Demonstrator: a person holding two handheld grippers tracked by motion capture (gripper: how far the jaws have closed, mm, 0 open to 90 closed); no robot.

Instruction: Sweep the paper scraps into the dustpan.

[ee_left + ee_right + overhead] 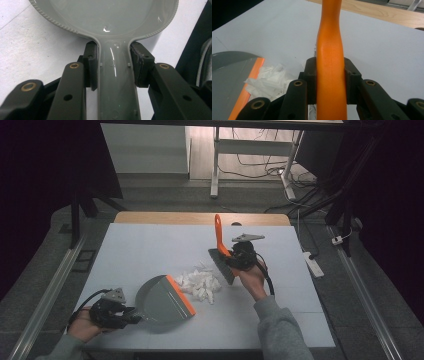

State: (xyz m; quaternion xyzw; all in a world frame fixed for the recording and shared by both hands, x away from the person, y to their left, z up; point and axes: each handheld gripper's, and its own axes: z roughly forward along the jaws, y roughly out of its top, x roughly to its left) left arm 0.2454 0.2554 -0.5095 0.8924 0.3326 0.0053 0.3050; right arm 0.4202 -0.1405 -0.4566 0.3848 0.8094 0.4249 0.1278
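Scraps point(200, 284) of white paper lie between dustpan point(165, 301), pinched by the left gripper point(131, 315), and brush point(220, 255), pinched by the right gripper point(231, 256); a hard sweep risks scattering them past the pan's orange lip.

grey dustpan point(160, 299) – orange lip, orange brush point(220, 247), white scraps point(200, 282)

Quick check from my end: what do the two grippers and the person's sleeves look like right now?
Both grippers, left and right, are black, each topped by a grey three-cornered plate with a black cable trailing back. Up close, the jaws are black linkage arms with brass-coloured pivot rivets and blocky black pads. The person wears grey sleeves.
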